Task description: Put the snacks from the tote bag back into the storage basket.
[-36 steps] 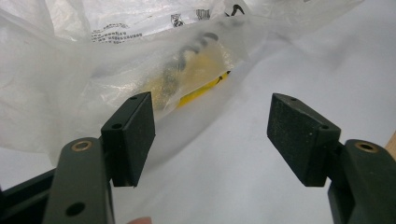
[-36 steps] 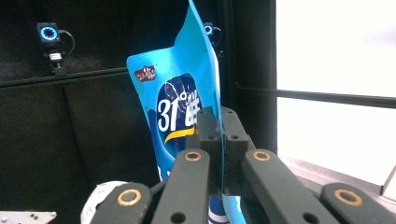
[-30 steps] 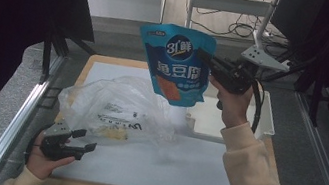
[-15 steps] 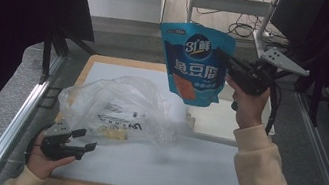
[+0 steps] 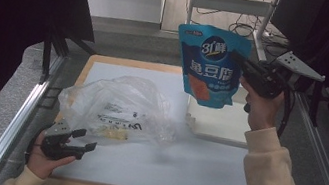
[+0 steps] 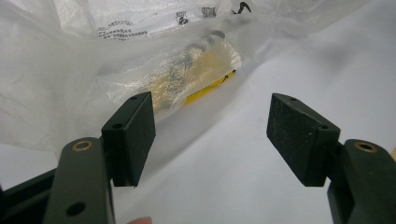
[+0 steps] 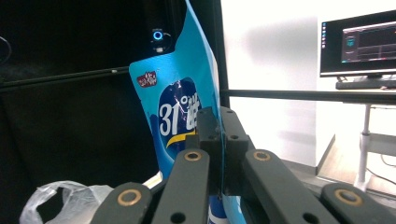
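Right hand-held gripper [image 5: 243, 71] clamping blue pouch [image 5: 210, 64], carried farther right, left hand-held gripper [image 5: 82, 140] unclenched.

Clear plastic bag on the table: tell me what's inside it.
Through the clear plastic bag a yellowish packet with a bright yellow edge shows. Crumpled film blurs its label; anything else inside is hidden.

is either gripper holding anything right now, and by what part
The right gripper holds the blue snack pouch up in the air, jaws shut on its side edge. The left gripper is open and holds nothing, near the clear plastic bag.
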{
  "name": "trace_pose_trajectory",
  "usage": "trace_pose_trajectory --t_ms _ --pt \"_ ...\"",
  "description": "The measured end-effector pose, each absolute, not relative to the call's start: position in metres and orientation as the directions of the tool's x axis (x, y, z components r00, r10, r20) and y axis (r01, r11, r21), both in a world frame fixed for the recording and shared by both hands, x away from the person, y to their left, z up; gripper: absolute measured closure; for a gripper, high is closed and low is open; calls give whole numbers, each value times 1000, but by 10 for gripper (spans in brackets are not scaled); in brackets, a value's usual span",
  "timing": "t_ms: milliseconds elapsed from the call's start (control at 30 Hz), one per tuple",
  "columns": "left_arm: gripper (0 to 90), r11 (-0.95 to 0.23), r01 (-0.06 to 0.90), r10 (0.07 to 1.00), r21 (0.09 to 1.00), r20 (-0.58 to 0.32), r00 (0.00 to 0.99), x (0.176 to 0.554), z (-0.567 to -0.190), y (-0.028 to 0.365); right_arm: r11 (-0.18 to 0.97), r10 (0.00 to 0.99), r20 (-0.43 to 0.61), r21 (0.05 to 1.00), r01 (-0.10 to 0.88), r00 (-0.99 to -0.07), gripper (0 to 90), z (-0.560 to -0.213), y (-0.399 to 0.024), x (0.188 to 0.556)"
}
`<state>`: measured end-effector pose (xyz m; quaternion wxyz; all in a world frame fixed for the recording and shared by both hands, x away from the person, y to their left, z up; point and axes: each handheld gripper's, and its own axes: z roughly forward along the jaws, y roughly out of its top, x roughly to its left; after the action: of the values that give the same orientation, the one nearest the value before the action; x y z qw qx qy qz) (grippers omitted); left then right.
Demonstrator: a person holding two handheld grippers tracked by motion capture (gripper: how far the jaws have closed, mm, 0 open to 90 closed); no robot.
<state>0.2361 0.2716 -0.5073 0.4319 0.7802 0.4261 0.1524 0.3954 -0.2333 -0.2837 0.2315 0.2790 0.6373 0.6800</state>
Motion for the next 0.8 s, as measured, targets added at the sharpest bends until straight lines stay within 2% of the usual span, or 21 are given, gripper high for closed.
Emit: trace_pose_trajectory --t_ms 800 --pt "324 -265 541 798 798 -134 588 237 -508 272 -62 728 104 994 87 -677 892 -309 -253 415"
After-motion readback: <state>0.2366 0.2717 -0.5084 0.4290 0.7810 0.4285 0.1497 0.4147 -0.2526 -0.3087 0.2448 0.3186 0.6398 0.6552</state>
